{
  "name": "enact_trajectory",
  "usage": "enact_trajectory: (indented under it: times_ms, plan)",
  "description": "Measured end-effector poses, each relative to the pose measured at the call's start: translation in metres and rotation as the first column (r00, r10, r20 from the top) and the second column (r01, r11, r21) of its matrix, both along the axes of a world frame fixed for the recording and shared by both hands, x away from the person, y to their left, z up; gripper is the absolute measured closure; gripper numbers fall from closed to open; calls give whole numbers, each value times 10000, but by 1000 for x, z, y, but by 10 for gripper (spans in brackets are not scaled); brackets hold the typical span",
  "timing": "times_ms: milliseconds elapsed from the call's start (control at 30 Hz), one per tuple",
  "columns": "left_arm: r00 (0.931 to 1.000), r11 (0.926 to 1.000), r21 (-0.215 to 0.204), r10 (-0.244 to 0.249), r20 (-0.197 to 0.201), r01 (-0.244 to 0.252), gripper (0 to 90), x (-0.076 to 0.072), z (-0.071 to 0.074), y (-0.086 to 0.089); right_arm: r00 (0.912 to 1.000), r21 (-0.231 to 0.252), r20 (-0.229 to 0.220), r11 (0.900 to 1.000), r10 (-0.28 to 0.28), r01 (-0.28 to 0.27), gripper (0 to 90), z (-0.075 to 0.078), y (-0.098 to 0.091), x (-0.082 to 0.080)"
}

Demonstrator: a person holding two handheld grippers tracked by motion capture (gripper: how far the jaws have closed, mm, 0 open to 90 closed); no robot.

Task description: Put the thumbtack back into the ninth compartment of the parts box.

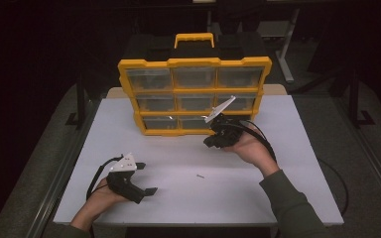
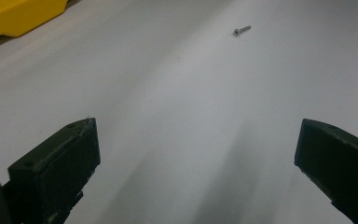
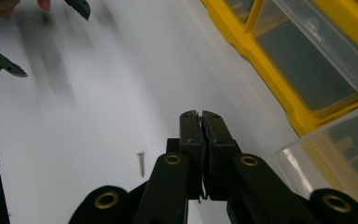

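While no lettering can be read on the yellow organiser [image 1: 195, 94], the right tool [image 1: 211, 142] is raised before its lowest drawers, palm up, jaws clenched on nothing. Resting low on the table [image 1: 278, 198], the left tool [image 1: 148, 178] gapes released. Between them lies the screw [image 1: 200, 175].

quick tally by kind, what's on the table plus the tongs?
Yellow drawer organizer: 1
Screw: 1
Tongs: 2, left tongs open, right tongs shut with nothing seen between the jaws
Total: 4
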State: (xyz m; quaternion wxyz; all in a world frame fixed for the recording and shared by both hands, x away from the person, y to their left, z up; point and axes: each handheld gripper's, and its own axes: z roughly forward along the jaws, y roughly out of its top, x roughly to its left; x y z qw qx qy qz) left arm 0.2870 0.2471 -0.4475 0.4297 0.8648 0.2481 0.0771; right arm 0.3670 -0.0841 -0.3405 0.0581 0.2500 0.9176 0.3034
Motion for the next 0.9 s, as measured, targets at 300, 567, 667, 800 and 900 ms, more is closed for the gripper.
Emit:
enact_trajectory:
  times_ms: [300, 567, 667, 800, 900]
  plan:
    - [10000, 10000, 2, 9, -7, -9, 0, 0, 0, 0, 9997, 4, -8, 9997, -262, 262, 862, 8, -8, 7]
    - [10000, 10000, -21, 26, -34, -26, 0, 0, 0, 1, 9966, 165, 72, 9965, -821, 819, 862, 16, -23, 15]
    - [10000, 10000, -28, 25, -42, -25, 0, 0, 0, 1, 9941, 201, 76, 9940, -1080, 1078, 862, 18, -30, 18]
    - [10000, 10000, -20, 16, -32, -17, 0, 0, 0, 0, 9913, 275, 96, 9910, -1311, 1308, 862, 18, -36, 21]
    - [10000, 10000, -35, 12, -18, -12, 0, 0, 0, 0, 9889, 166, 164, 9889, -1479, 1476, 862, 17, -40, 24]
